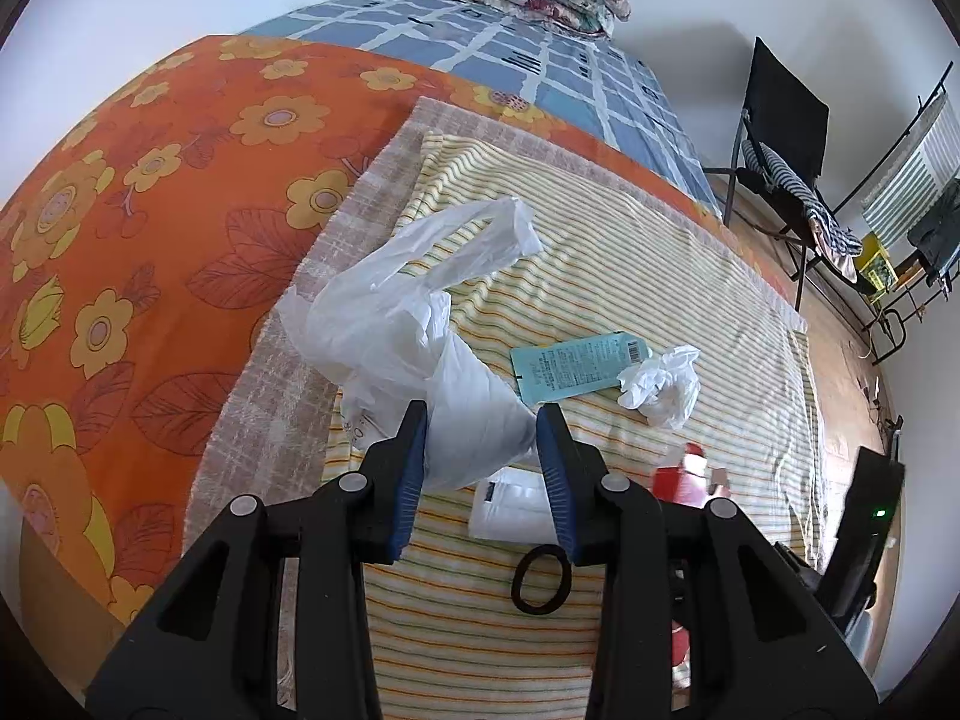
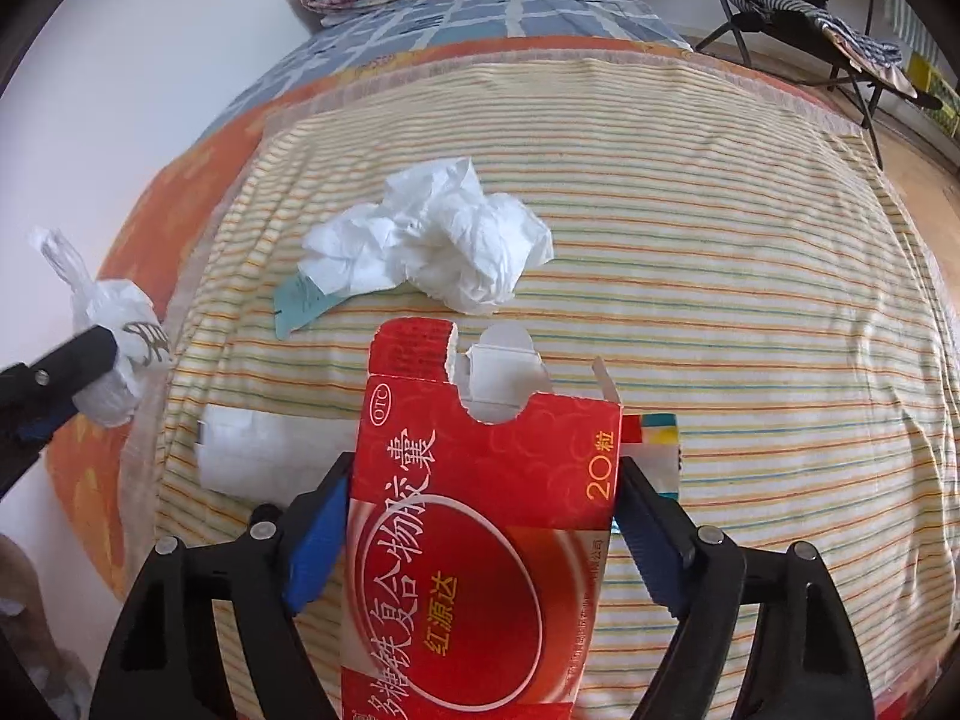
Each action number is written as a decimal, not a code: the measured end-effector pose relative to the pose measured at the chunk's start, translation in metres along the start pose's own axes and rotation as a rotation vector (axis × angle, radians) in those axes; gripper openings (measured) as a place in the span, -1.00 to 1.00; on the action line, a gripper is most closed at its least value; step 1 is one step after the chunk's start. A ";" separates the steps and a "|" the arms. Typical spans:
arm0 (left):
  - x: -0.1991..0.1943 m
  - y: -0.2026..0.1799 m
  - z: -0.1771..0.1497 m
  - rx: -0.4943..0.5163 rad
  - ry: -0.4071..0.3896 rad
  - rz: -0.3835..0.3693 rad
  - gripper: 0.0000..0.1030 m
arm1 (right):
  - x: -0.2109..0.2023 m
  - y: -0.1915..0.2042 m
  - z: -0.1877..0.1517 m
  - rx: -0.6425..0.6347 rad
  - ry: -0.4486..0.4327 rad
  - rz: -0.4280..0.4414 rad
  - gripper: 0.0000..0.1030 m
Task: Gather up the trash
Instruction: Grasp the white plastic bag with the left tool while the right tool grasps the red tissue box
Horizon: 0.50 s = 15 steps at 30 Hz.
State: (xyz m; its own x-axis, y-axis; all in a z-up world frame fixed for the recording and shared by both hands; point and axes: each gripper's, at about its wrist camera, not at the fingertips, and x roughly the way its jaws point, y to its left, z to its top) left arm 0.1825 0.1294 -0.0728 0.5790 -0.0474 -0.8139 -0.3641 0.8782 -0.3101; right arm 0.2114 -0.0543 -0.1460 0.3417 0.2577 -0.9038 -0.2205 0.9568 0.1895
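Red box [image 2: 480,516], "OTC", "20"

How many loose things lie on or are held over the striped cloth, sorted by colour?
White: 3 (bag, tissue, plain box)
Red: 1 (medicine box)
Teal: 1 (packet)
Black: 1 (ring)
Total: 6

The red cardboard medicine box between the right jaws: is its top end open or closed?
Open. The red cardboard medicine box has its top flaps standing up, showing the white inside.
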 end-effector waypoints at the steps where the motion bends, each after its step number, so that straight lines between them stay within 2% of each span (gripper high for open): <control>1: -0.001 0.000 0.000 0.001 -0.001 -0.002 -0.29 | -0.003 -0.003 0.000 0.004 -0.005 0.010 0.60; 6: -0.009 -0.004 -0.003 0.014 -0.005 -0.026 -0.29 | -0.024 -0.016 -0.004 0.020 -0.028 0.074 0.59; 15: -0.033 -0.015 -0.018 0.065 -0.018 -0.057 -0.29 | -0.070 -0.023 -0.016 -0.033 -0.122 0.177 0.57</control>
State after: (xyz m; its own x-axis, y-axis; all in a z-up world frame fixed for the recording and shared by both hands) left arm 0.1558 0.1087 -0.0500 0.6105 -0.0900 -0.7869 -0.2823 0.9035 -0.3224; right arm 0.1781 -0.0965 -0.0928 0.4026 0.4372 -0.8042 -0.3155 0.8910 0.3265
